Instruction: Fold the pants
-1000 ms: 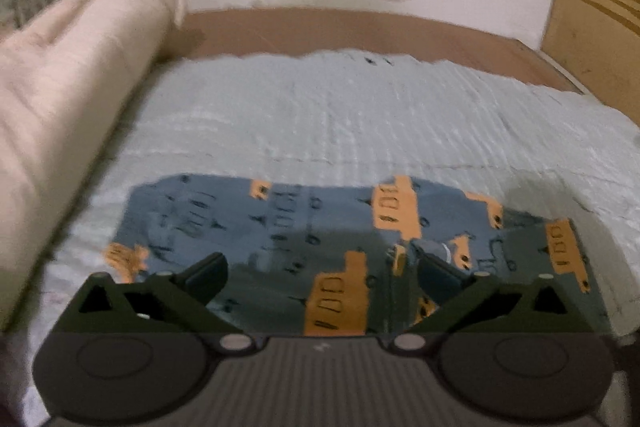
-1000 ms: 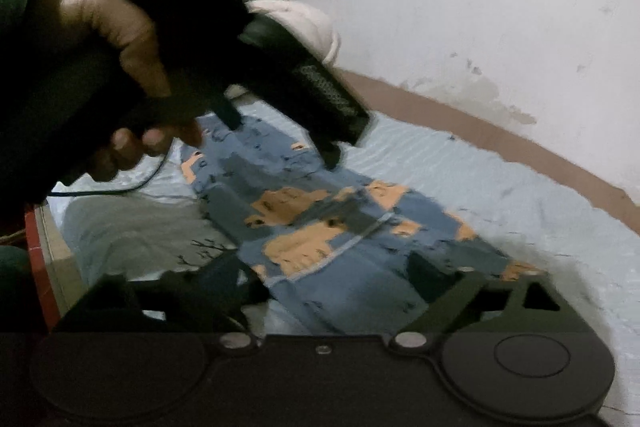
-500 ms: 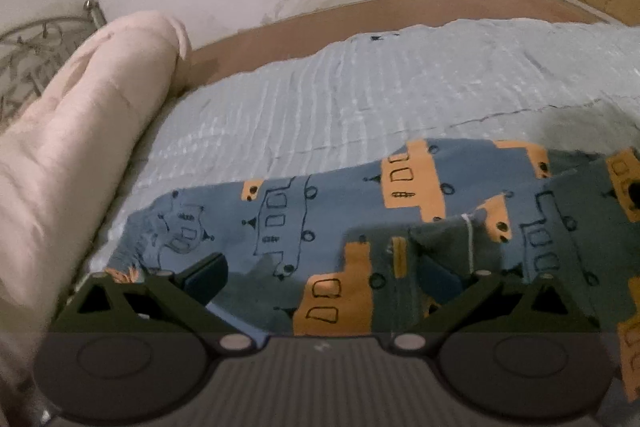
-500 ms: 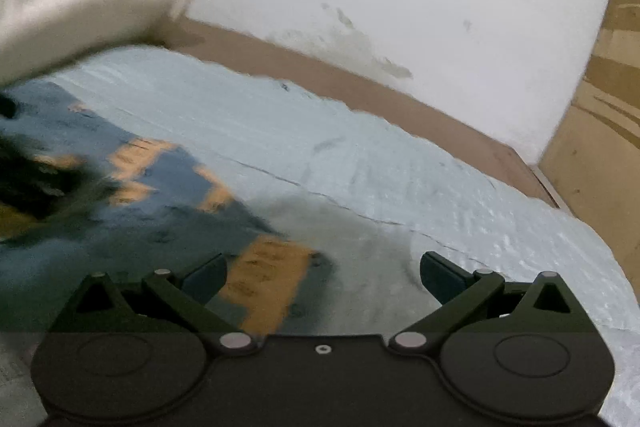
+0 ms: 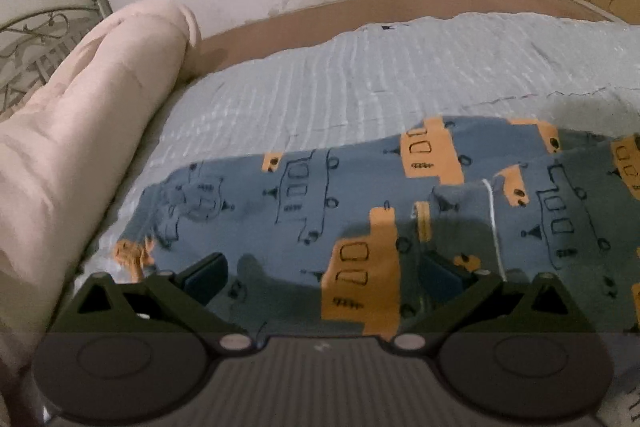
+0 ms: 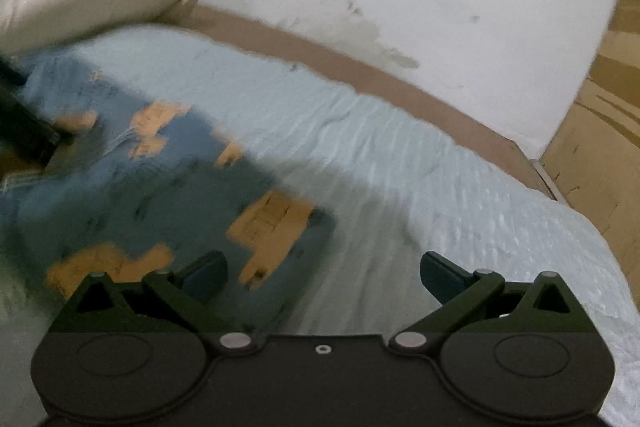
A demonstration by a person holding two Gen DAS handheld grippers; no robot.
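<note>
Blue pants (image 5: 304, 203) with orange truck prints lie flat across a light blue bedsheet (image 5: 400, 75). One layer is folded over at the right, with a white drawstring (image 5: 493, 215) showing. My left gripper (image 5: 322, 275) is open and empty, low over the near edge of the pants. In the right wrist view the pants (image 6: 168, 195) are blurred at the left. My right gripper (image 6: 322, 275) is open and empty, over the pants' right end where it meets the sheet (image 6: 400, 163). The left gripper's dark body (image 6: 24, 123) shows at the far left.
A rolled pink blanket (image 5: 80, 115) lies along the left side of the bed. A metal headboard (image 5: 36, 39) stands behind it. A brown bed frame (image 5: 360, 7) runs along the white wall. A wooden panel (image 6: 600, 131) stands at the right.
The left gripper has moved closer and lower over the pants. The right gripper has swung to the right, away from the left hand, and now faces the pants' right end.
</note>
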